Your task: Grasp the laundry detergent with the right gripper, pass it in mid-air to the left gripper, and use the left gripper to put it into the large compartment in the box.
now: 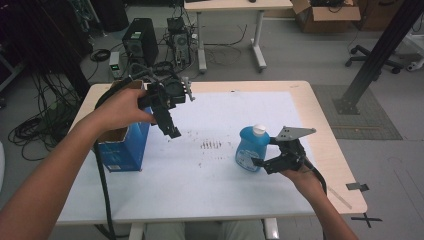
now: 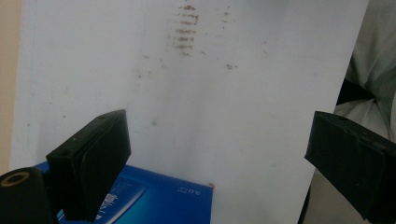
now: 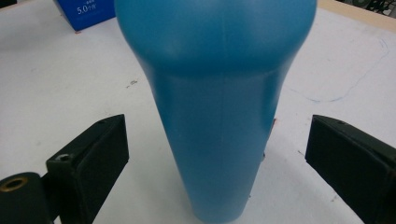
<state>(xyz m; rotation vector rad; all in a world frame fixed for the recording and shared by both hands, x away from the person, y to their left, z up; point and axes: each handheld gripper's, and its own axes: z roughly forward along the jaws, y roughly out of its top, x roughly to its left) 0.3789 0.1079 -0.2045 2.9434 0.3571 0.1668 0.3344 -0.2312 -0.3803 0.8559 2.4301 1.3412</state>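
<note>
High view: a person seated at a white-topped table [image 1: 210, 195] works two hand-held grippers. The right gripper [image 1: 261, 163], held low in the right hand [image 1: 300, 176], closes in on a blue bottle [image 1: 251, 150] with a white cap that lies tilted on the table's right half, its jaws spread around the bottle's lower end. The left gripper [image 1: 170, 127] is held raised in the left hand [image 1: 120, 107], wrist bent so the jaws angle down toward the table, just beside an open blue box [image 1: 122, 147] standing near the left edge. A patch of brown marks [image 1: 211, 145] lies between box and bottle.

Left gripper view: the jaws stand wide apart with nothing between them, above the bare white surface; a corner of the blue box [image 2: 154, 198] shows below, and the brown marks [image 2: 187, 28] farther off.

Right gripper view: the blue bottle [image 3: 217, 116] runs between the two spread jaws, narrow end nearest the camera, with clear gaps on both sides, so no grip looks made yet. The blue box [image 3: 86, 11] sits at the far corner.

The likely risk: the bottle's smooth, tapered body could squirt out or roll if the jaws shut on the narrowing end, or one jaw could touch first and push the bottle aside.
</note>
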